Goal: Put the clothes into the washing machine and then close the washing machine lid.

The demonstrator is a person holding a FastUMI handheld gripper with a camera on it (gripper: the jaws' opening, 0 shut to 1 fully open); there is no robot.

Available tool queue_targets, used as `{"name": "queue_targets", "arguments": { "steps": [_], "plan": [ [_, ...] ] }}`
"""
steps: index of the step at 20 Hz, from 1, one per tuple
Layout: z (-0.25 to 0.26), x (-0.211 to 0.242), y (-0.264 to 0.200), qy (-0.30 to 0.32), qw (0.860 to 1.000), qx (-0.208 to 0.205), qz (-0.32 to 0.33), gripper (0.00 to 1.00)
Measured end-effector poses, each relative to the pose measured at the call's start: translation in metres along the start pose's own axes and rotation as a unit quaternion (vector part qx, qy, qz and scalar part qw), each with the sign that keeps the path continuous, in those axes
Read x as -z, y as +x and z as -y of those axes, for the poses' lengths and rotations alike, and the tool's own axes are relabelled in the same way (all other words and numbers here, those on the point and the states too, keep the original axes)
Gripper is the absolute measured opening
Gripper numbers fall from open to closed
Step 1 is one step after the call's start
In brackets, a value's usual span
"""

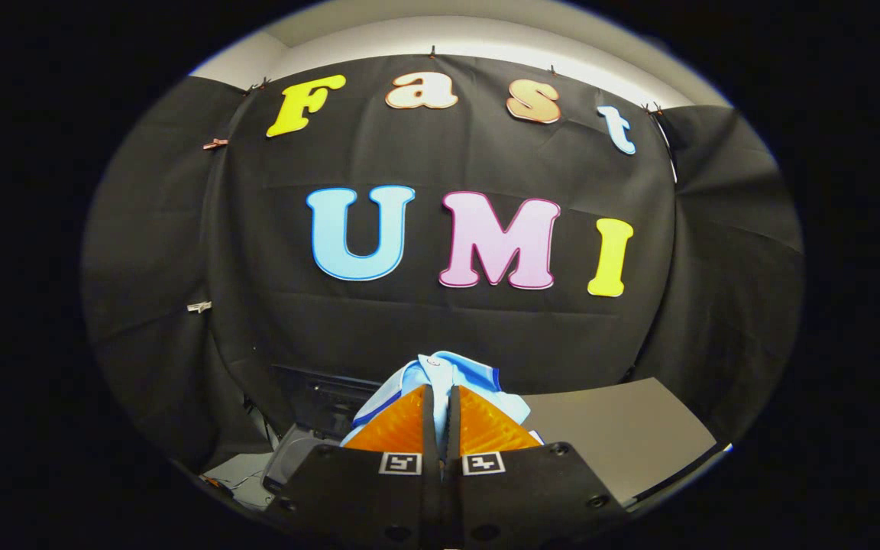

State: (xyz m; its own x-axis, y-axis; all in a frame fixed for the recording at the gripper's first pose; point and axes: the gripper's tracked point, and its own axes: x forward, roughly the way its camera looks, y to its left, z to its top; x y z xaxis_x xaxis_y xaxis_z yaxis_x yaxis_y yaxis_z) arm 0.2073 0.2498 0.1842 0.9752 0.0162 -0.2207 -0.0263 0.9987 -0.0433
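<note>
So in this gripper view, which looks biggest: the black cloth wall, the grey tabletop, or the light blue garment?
1. Black cloth wall, by far the largest.
2. Grey tabletop.
3. Light blue garment, pinched between the gripper fingers; partly hidden and very near the camera, so its real size is unsure.

Clothes [448,374]: light-blue cloth, soft, faintly sheeny, bunched, pinched between closed fingers of gripper [441,405]; finger pads ribbed, rubbery-looking. Table [623,435]: smooth matt grey top. Booth wall [448,321]: matt woven cloth, creased. Washing machine [295,451]: smooth grey plastic by the look of it, slight gloss
</note>
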Motion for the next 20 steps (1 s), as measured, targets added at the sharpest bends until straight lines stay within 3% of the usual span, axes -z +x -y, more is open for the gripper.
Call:
{"name": "queue_targets", "arguments": {
  "steps": [9,20],
  "plan": [
    [-0.082,0.046,0.029,-0.021,0.999,-0.021,-0.032,0.05],
    [-0.124,0.204,0.107,-0.039,0.989,-0.016,-0.141,0.05]
  ]
}}
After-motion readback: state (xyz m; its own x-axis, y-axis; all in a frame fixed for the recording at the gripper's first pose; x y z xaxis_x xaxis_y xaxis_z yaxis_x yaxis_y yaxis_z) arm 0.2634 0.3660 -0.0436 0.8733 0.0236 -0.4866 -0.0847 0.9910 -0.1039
